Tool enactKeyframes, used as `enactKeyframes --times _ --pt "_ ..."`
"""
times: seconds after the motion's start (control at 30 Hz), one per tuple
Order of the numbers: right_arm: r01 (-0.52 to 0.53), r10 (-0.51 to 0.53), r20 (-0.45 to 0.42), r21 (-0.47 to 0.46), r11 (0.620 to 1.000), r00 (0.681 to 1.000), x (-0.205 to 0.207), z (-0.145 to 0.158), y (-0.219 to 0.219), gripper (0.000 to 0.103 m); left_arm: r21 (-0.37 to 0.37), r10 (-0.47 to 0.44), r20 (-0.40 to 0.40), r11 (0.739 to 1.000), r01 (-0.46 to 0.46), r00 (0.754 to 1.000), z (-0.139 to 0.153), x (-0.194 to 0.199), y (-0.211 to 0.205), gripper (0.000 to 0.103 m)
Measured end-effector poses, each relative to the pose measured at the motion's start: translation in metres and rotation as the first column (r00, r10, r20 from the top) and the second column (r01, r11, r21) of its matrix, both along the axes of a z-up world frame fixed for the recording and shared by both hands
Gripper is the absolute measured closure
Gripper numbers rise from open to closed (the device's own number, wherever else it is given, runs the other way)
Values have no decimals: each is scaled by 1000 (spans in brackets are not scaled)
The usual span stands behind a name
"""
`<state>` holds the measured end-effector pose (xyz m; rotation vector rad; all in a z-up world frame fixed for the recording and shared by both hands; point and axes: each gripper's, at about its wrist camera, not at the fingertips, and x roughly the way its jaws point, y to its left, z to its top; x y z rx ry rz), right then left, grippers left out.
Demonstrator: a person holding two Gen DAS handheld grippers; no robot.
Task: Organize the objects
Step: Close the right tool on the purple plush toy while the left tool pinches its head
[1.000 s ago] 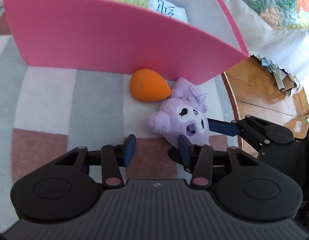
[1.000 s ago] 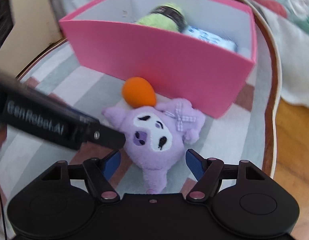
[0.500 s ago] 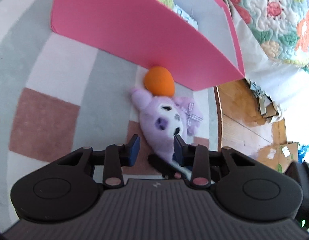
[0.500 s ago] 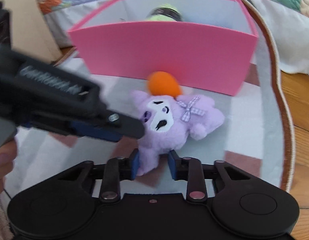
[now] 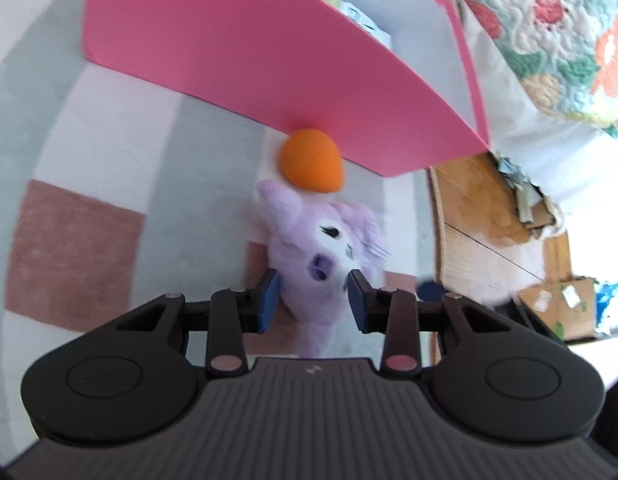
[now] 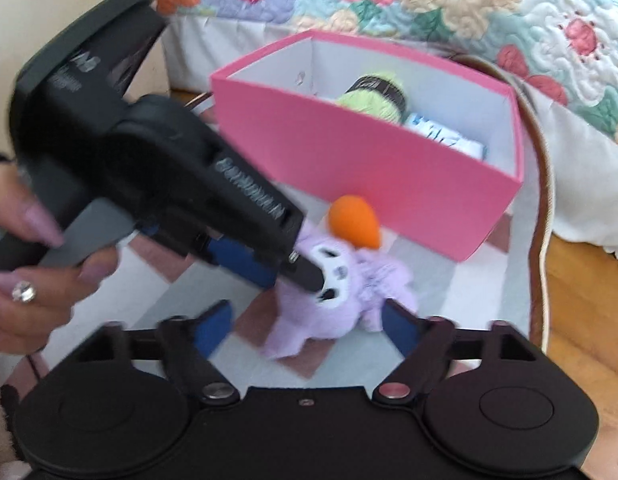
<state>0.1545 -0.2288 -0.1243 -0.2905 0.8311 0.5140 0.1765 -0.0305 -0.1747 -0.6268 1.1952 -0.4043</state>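
Note:
A purple plush toy [image 5: 321, 248] lies on the checked rug, its head touching an orange egg-shaped sponge [image 5: 311, 162] that rests against the pink box [image 5: 249, 60]. My left gripper [image 5: 313, 292] is shut on the plush, its blue pads pressed into both sides of the lower face. In the right wrist view the left gripper [image 6: 305, 272] reaches in from the left onto the plush [image 6: 349, 312], below the sponge [image 6: 355, 220] and the box [image 6: 349, 160]. My right gripper [image 6: 309, 320] is opening, jaws wide, its pads clear of the plush's sides.
In the box lie a green yarn ball [image 6: 373, 100] and a white-and-blue packet [image 6: 445, 136]. A quilted bed [image 6: 429, 0] stands behind the box. A hand [image 6: 37, 280] holds the left gripper. Wooden floor [image 5: 489, 208] and a cardboard box [image 5: 557, 312] lie right of the rug.
The left gripper came in over the plush and closed on it. The right gripper, shut on the plush's lower end half a second ago, has opened wide and drawn back.

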Motion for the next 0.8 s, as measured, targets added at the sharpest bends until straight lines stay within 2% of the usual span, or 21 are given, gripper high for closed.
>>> enactKeyframes --times 0.17,0.3,0.37,0.5,0.67,0.8 --pt "-37 37 5 -31 999 999 26 -23 -4 14 79 -21 32 997 19 999 2 -2 -11 66" --pt "-180 182 21 -93 979 983 41 -33 -1 6 59 -14 28 998 12 1000 -3 0 -10 64" --pt "-212 213 -3 -99 972 977 51 -36 -2 1 51 -12 30 999 11 999 -5 1 -10 64" --pt "-143 138 -138 -27 989 981 69 -46 -7 1 46 -7 35 999 6 999 -6 0 -11 62" --pt "-45 50 -137 37 998 989 62 -49 -14 3 56 -6 49 998 3 999 -4 -1 -13 63" --pt "-45 47 -100 31 999 994 50 -42 -13 9 74 -27 70 997 22 997 1 -3 -16 66"
